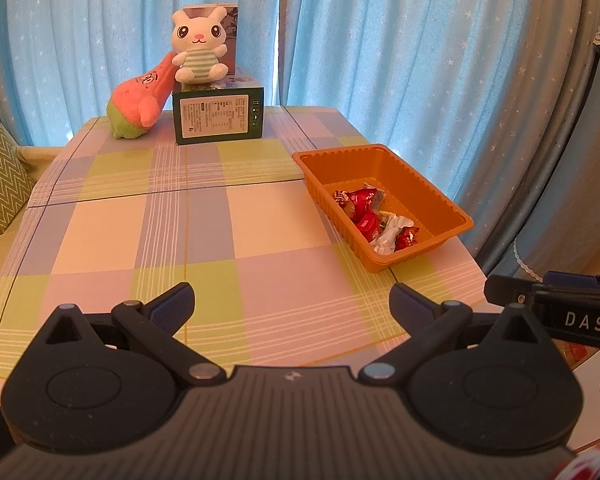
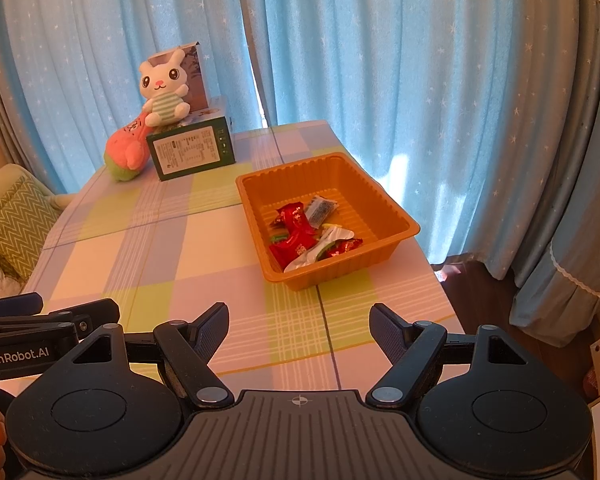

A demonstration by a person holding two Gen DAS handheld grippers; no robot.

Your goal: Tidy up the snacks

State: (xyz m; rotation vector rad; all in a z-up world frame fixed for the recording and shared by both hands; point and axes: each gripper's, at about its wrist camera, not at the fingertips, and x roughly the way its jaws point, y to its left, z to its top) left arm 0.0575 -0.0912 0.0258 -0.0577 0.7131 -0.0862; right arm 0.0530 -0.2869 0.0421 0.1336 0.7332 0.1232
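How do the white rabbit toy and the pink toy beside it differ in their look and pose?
The white rabbit toy sits upright on top of the green box; the pink toy rests on the table and leans tilted against that box. The rabbit is white with a striped green body; the pink toy has a green bottom. Both are soft plush toys.

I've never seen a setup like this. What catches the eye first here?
Probably the orange tray near the table's right edge, holding a small heap of red and white wrapped snacks. At the far end, a white bunny plush sits on a green box, with a pink plush leaning beside it. In front, the left gripper and right gripper both hang open and empty over the checked tablecloth.
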